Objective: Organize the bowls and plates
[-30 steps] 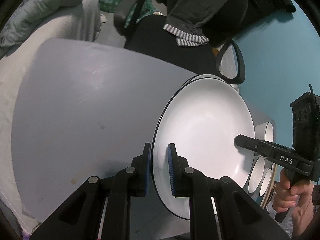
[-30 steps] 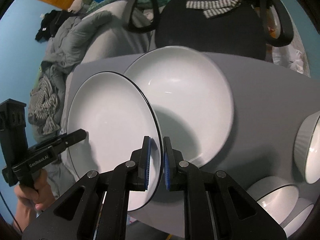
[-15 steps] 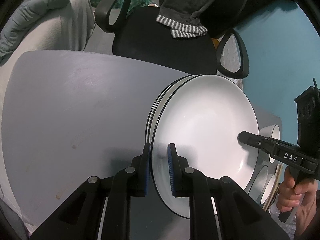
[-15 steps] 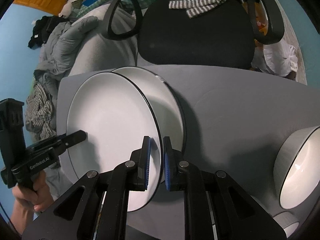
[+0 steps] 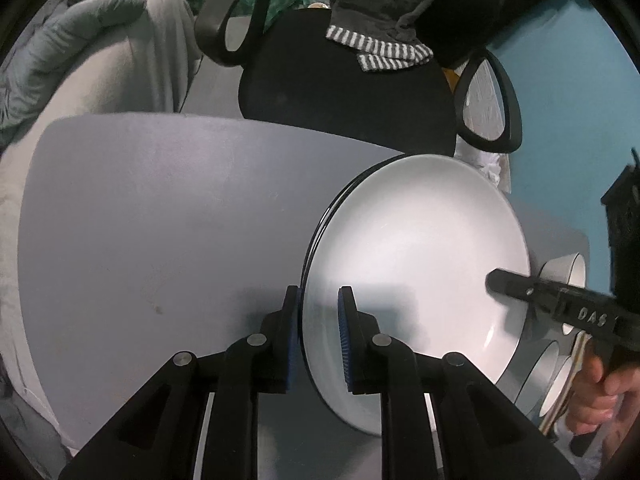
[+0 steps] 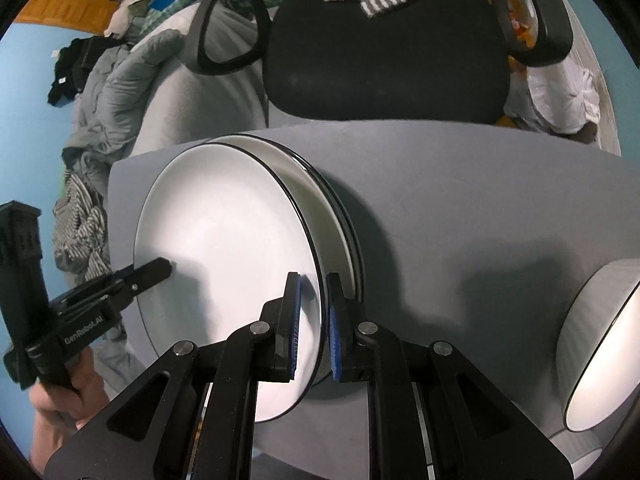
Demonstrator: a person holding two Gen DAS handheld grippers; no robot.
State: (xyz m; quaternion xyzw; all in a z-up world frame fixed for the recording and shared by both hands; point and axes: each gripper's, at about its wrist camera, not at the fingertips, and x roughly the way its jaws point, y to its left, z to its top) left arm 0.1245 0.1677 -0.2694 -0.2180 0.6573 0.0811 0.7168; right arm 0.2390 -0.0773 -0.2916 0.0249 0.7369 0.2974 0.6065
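Note:
A white plate with a thin black rim (image 5: 416, 256) (image 6: 228, 248) is held between both grippers, tilted just above a stack of like plates (image 6: 320, 196) on the grey table (image 5: 160, 220). My left gripper (image 5: 319, 320) is shut on the plate's near edge. My right gripper (image 6: 313, 304) is shut on the opposite edge. Each gripper shows in the other's view, the right gripper (image 5: 560, 300) and the left gripper (image 6: 100, 296). The stack's rims (image 5: 340, 196) peek out behind the plate.
Grey-and-white bowls stand at the table's right end (image 6: 600, 344) (image 5: 568, 268). A black office chair (image 5: 344, 100) (image 6: 384, 52) with a striped cloth on it stands behind the table. Bedding lies to the left (image 5: 80, 60).
Both grippers carried the plate over the stack and lowered it; the large plate once beside it now lies almost hidden beneath. Both grips stayed shut.

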